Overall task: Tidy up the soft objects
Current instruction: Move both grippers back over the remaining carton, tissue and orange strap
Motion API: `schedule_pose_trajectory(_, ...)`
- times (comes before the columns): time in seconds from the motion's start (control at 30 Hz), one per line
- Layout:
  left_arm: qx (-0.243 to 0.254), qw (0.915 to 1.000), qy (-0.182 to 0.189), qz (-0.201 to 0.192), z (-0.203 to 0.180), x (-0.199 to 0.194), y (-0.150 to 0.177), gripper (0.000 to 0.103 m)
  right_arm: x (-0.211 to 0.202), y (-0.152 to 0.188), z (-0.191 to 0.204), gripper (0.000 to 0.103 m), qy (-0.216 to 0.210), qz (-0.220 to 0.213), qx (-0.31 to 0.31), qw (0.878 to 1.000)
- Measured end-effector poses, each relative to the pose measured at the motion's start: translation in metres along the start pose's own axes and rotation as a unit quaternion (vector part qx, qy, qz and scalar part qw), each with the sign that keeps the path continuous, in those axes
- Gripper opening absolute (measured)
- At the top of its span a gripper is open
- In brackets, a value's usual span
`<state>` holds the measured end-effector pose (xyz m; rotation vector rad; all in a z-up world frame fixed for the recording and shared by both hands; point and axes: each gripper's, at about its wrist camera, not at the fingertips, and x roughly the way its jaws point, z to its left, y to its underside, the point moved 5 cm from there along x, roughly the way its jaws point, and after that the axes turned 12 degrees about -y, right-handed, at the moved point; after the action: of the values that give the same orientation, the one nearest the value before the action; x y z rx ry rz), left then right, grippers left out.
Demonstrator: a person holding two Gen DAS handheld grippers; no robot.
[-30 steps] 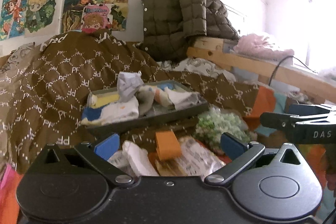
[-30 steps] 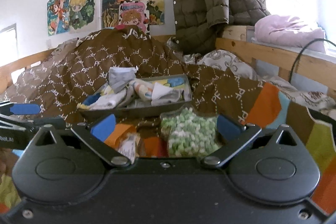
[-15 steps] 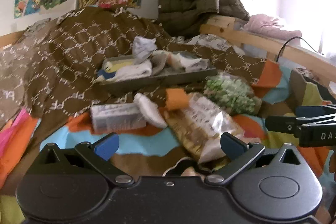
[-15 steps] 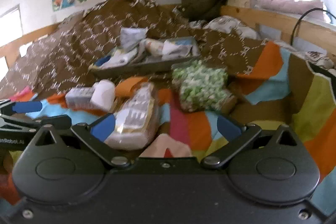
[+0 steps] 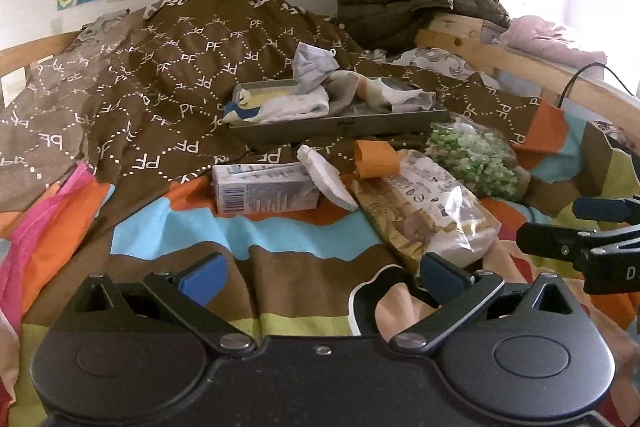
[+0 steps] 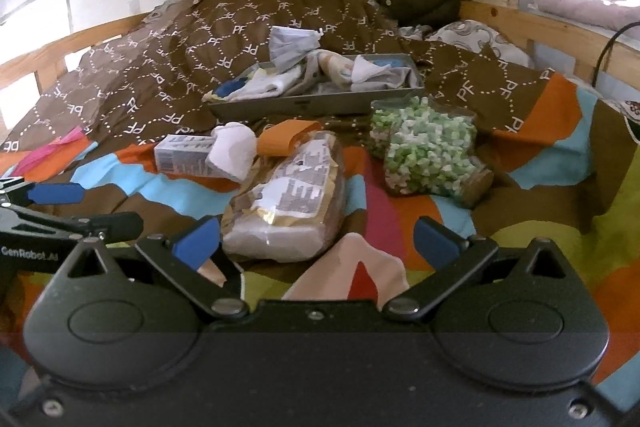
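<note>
- The left gripper (image 5: 324,273) and right gripper (image 6: 316,239) hover released and empty over the colourful patchwork bedspread (image 5: 168,227).
- At twelve o'clock, a grey rectangular metal tray (image 6: 304,103) holds rumpled socks, apparently the collecting place.
- A rolled white sock (image 6: 234,151) lies just before it, likely next.

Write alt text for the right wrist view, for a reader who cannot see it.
Open right tongs hover over a colourful bedspread, facing a bagged loaf, a bag of green and white pieces, a small carton and a white sock. Behind sits a grey tray of socks; the left tongs show at left.
</note>
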<state>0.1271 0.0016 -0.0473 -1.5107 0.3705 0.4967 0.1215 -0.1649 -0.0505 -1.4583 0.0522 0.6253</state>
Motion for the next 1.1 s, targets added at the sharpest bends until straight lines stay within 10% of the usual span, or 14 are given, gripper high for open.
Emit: schedule_pose_trajectory(1.1,0.011,0.9993,-0.036,0.0,0.008,0.012,-0.02,0.102,0.018,-0.015,-0.008,0.102,-0.039,-0.036,0.005,0.999)
